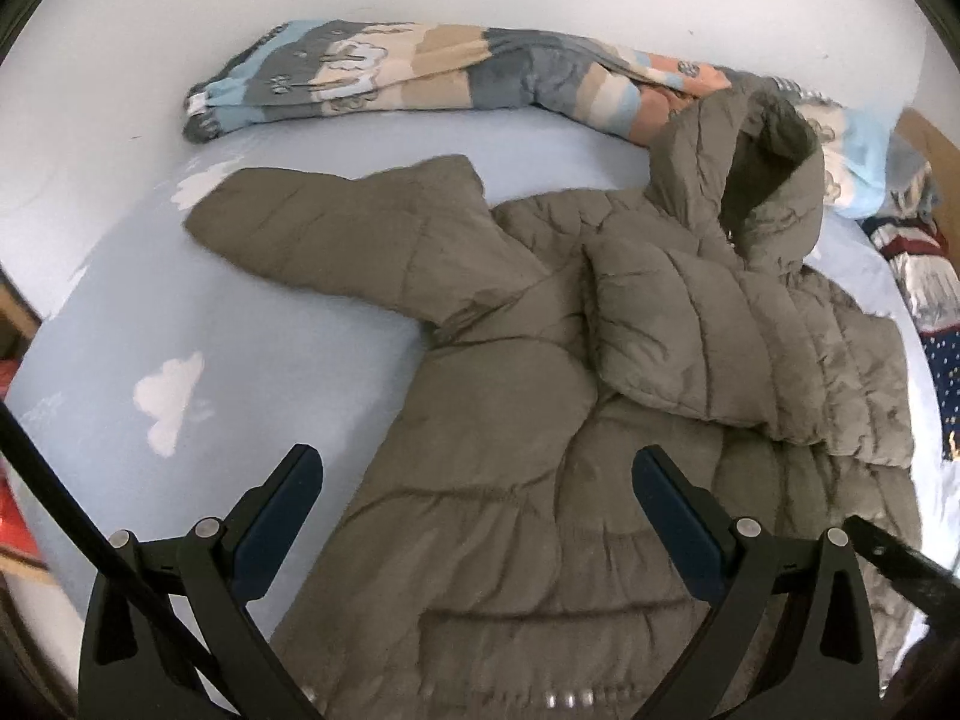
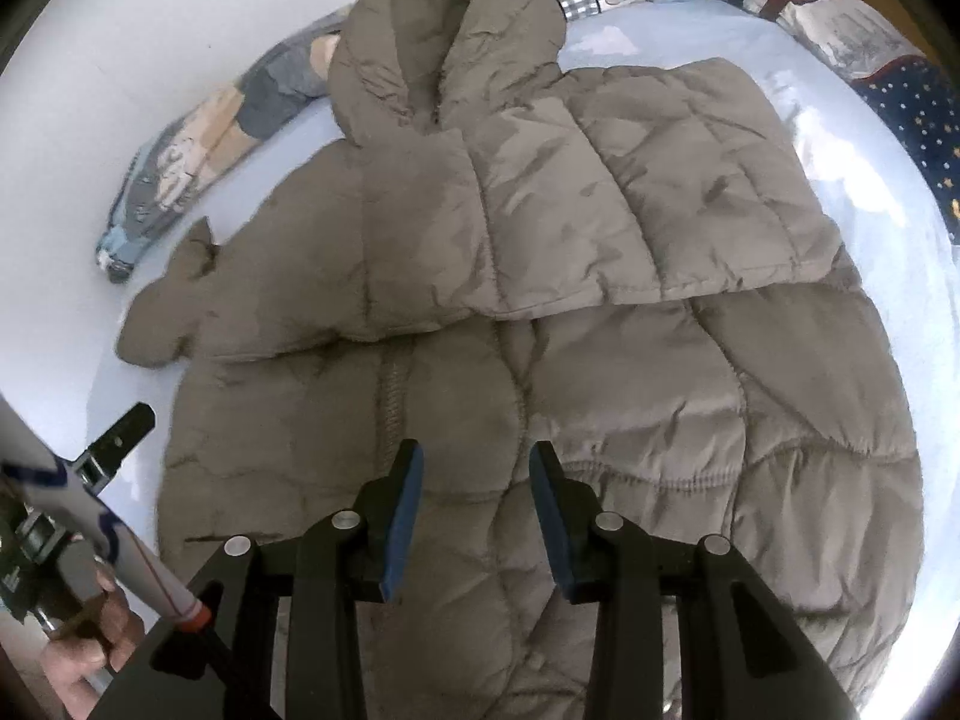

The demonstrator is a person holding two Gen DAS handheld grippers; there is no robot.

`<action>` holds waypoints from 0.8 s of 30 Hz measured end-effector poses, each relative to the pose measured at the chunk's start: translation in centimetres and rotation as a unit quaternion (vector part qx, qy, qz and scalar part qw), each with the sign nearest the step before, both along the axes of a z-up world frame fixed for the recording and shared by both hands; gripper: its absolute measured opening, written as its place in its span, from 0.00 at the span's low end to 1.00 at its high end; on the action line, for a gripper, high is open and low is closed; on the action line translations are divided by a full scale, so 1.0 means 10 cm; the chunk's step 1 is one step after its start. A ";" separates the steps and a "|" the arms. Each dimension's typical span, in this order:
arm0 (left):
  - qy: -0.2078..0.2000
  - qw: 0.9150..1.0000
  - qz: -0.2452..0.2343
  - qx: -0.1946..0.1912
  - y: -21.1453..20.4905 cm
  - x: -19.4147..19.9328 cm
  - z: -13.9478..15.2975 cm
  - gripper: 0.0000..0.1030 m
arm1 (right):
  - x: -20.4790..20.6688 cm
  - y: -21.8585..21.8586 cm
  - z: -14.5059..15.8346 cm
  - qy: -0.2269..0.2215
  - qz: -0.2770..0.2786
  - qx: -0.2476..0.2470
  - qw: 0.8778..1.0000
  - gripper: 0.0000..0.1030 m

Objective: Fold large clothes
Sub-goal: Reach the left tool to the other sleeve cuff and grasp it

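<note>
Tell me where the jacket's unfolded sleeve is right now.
In the left wrist view, the unfolded sleeve stretches left from the puffer jacket across the blue sheet, just below the rolled patterned blanket.

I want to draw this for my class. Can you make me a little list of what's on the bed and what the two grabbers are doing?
big thing: puffy olive-brown coat lying flat
hood: at far end
one sleeve: folded over the coat's body
other sleeve: spread out on the sheet
bed: light blue sheet with white clouds
behind coat: striped blanket
left gripper: open, empty
right gripper: open, empty
</note>
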State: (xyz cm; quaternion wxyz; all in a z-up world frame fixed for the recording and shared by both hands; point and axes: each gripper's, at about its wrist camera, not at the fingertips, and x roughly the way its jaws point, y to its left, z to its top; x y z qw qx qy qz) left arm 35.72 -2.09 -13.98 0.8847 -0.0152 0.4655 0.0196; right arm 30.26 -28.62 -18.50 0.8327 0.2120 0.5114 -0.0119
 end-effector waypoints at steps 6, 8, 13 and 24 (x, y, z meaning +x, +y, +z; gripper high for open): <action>-0.039 0.999 0.028 -0.009 0.13 -0.30 0.60 1.00 | -0.07 -0.03 -0.04 0.004 0.001 -0.006 1.000 0.40; -0.049 0.998 0.035 -0.017 0.18 -0.38 0.76 1.00 | -0.11 -0.11 -0.04 0.004 -0.005 0.005 1.000 0.40; -0.069 0.996 0.048 -0.024 0.25 -0.58 1.00 1.00 | -0.20 -0.12 -0.02 -0.002 0.009 0.001 1.000 0.40; -0.056 0.997 0.053 -0.028 0.58 -0.51 1.18 1.00 | -0.28 -0.28 0.20 -0.035 -0.011 0.018 0.999 0.42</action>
